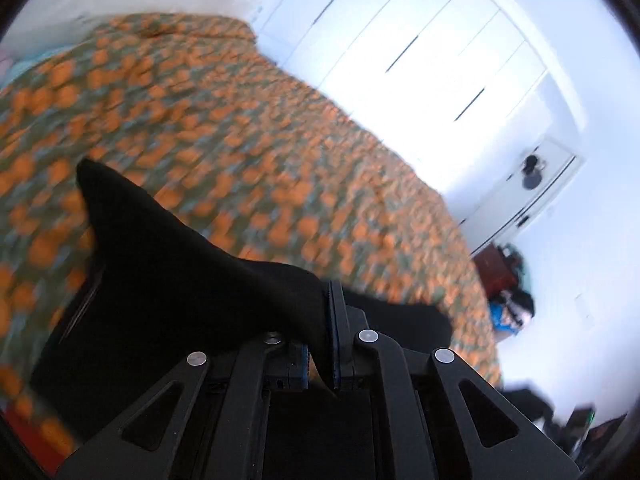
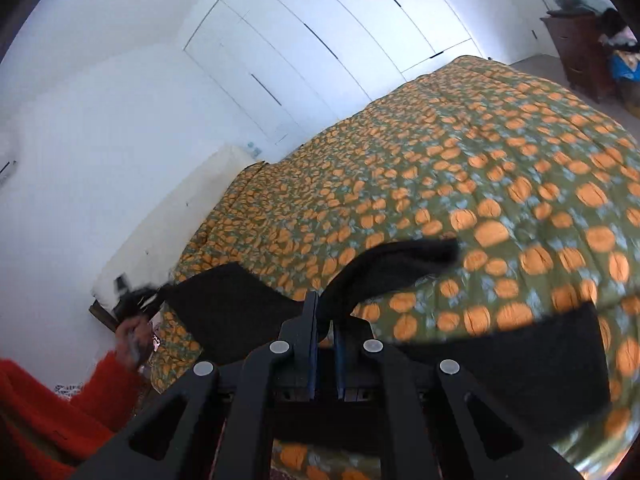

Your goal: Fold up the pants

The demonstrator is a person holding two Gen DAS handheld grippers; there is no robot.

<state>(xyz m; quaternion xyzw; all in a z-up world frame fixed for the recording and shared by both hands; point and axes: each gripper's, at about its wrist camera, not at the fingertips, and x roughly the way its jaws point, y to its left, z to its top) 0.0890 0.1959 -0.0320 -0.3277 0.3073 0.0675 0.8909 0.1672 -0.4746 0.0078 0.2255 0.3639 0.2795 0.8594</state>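
Note:
The black pants (image 1: 168,264) hang lifted above a bed with an orange pumpkin-print quilt (image 1: 240,128). My left gripper (image 1: 326,304) is shut on an edge of the pants, and the cloth drapes left and down over its left finger. In the right wrist view, my right gripper (image 2: 322,312) is shut on another edge of the pants (image 2: 520,364), which stretch between both grippers. The left gripper (image 2: 136,304) shows there at the far left, held by a hand in a red sleeve. The quilt (image 2: 460,168) fills the background.
White wardrobe doors (image 1: 420,52) stand behind the bed. A dark wooden dresser (image 2: 576,52) with clutter stands at the far right. A white headboard (image 2: 168,236) lies along the bed's left side. The left view is motion-blurred.

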